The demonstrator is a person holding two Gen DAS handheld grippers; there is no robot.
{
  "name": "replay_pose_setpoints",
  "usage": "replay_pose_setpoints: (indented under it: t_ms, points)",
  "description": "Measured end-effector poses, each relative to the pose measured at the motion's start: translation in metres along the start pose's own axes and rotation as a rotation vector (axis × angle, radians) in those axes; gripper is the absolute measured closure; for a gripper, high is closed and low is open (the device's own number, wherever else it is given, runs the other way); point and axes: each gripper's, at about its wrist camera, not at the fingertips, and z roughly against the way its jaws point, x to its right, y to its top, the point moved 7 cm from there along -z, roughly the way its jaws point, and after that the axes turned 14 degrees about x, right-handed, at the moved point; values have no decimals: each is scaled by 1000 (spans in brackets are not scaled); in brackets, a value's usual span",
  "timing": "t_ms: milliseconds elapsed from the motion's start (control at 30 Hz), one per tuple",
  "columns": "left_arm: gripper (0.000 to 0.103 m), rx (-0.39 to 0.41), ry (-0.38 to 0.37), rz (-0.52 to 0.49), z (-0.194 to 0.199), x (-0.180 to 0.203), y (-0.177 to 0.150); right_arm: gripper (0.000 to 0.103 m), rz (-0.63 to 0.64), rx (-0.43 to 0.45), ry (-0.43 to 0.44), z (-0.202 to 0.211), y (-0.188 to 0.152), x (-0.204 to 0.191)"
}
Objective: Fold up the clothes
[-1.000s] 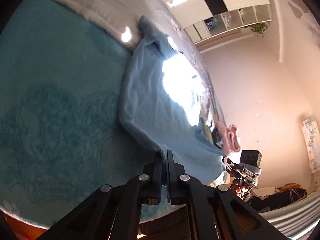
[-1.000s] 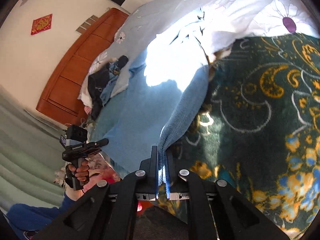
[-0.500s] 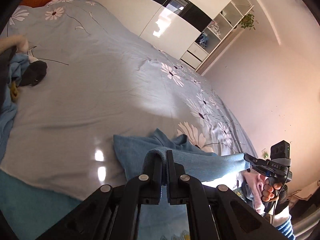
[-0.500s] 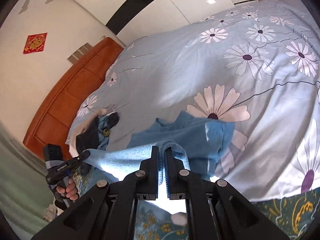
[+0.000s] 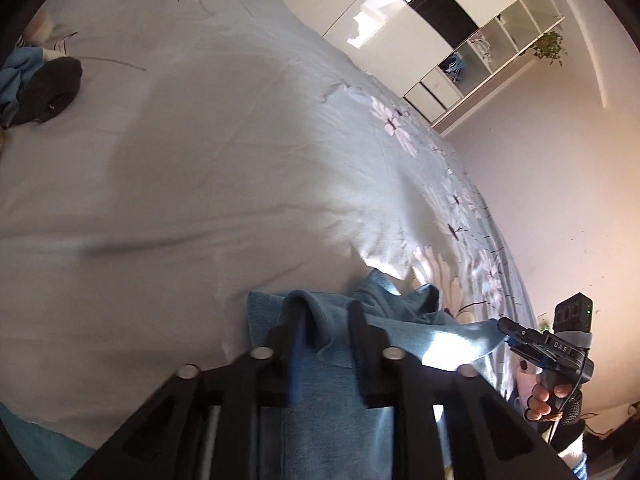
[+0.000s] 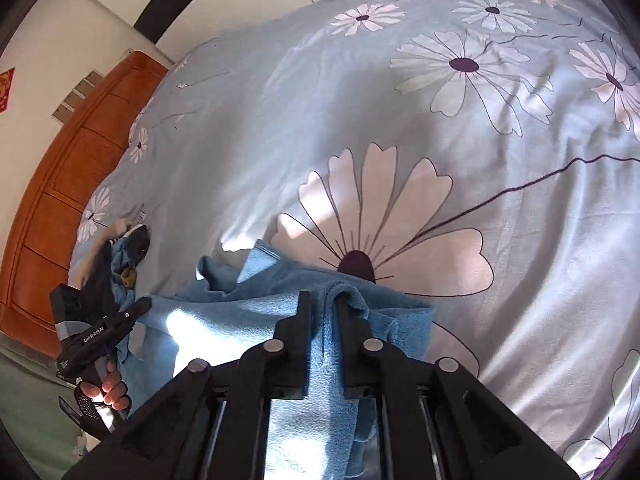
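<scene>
I see the bed first, covered by a pale blue quilt printed with large white daisies [image 6: 400, 152], which fills most of both wrist views. Behind it stands an orange-brown wooden headboard [image 6: 60, 200], and on the far side a white wardrobe with open shelves [image 5: 500, 40].

The task's thing, a light blue fleece garment [image 6: 248, 320], lies on the near edge of the bed, stretched between my two grippers, with a rumpled part bunched up on the quilt just past them. A patch of sun falls on it.

A small heap of dark and blue clothes [image 5: 44, 84] sits well apart, near the headboard.

My left gripper [image 5: 324, 328] has its fingers spread; they have just been opening, and a fold of the fleece still lies between them, loose rather than pinched. My right gripper [image 6: 322, 320] has also just been opening, and the fabric's edge hangs in the gap between its parted fingers. Each gripper shows in the other's view, gripped by a hand [image 6: 106, 392].
</scene>
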Motion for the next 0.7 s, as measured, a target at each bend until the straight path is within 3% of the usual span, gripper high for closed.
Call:
replay_pose_setpoints:
  t_ms: [33, 100, 167, 333, 433, 600, 633, 667, 700]
  points:
    - [37, 39, -20, -7, 9, 7, 7, 49, 4, 26, 13, 9, 4, -4]
    - [31, 104, -45, -22, 27, 16, 18, 45, 15, 71, 29, 28, 7, -11]
    - [25, 102, -21, -54, 38, 14, 10, 45, 22, 110, 33, 46, 5, -13]
    - [25, -60, 57, -92, 17, -8, -41, 45, 19, 0, 18, 48, -54, 5]
    - [25, -122, 36, -53, 2, -14, -63, 45, -24, -33, 15, 33, -74, 16]
    - [27, -112, 34, -54, -8, -10, -70, 45, -138, -18, 61, 13, -79, 28]
    - [33, -106, 21, -50, -9, -8, -70, 45, -143, -11, 73, 11, -78, 27]
    - [60, -106, 7, -45, -9, -6, -70, 45, -147, -5, 84, 9, -77, 26]
    - [75, -108, 2, -37, -10, -6, -70, 48, -137, -3, 86, 9, -76, 25]
